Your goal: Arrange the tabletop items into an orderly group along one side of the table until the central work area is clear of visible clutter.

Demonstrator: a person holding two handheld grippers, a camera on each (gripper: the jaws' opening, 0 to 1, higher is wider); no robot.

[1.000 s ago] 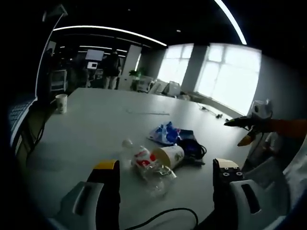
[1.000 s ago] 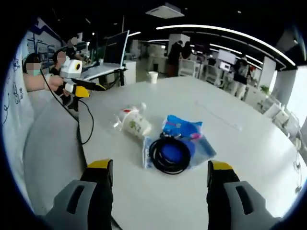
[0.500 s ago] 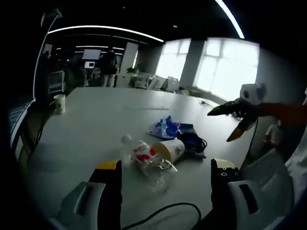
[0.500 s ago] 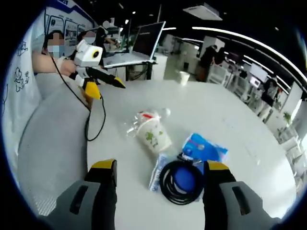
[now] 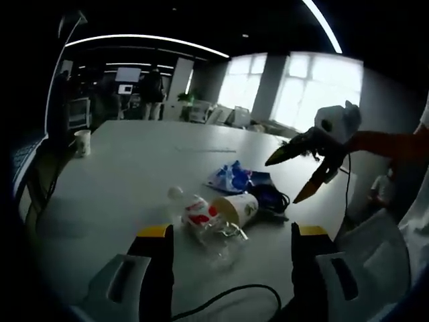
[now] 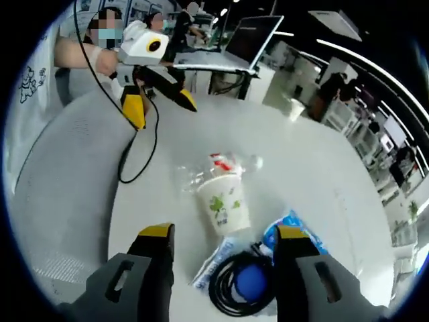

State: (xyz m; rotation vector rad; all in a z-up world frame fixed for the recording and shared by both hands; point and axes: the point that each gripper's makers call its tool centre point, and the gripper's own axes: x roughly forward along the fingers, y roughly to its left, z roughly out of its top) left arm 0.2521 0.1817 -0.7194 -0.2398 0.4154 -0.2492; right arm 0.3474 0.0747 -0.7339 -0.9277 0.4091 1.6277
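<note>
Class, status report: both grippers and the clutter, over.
Both grippers open, holding nothing. White paper cup, crushed clear plastic bottle, coiled black cable clustered mid-table. Nothing blocking.

open-plan office, long white table [image 5: 134, 168], monitors [image 6: 251, 37] (large windows [image 5: 315, 90])

— What colours have you got on the table [image 6: 315, 168]?

— I see a white top. The cup [image 6: 224, 201] is white with green leaf prints, the bottle [image 6: 214, 168] clear with a red and white label.

— And the rest?

— A black cable [image 6: 234, 285] coiled on a blue packet [image 6: 295, 231]. My jaws are grey, tipped yellow.
</note>
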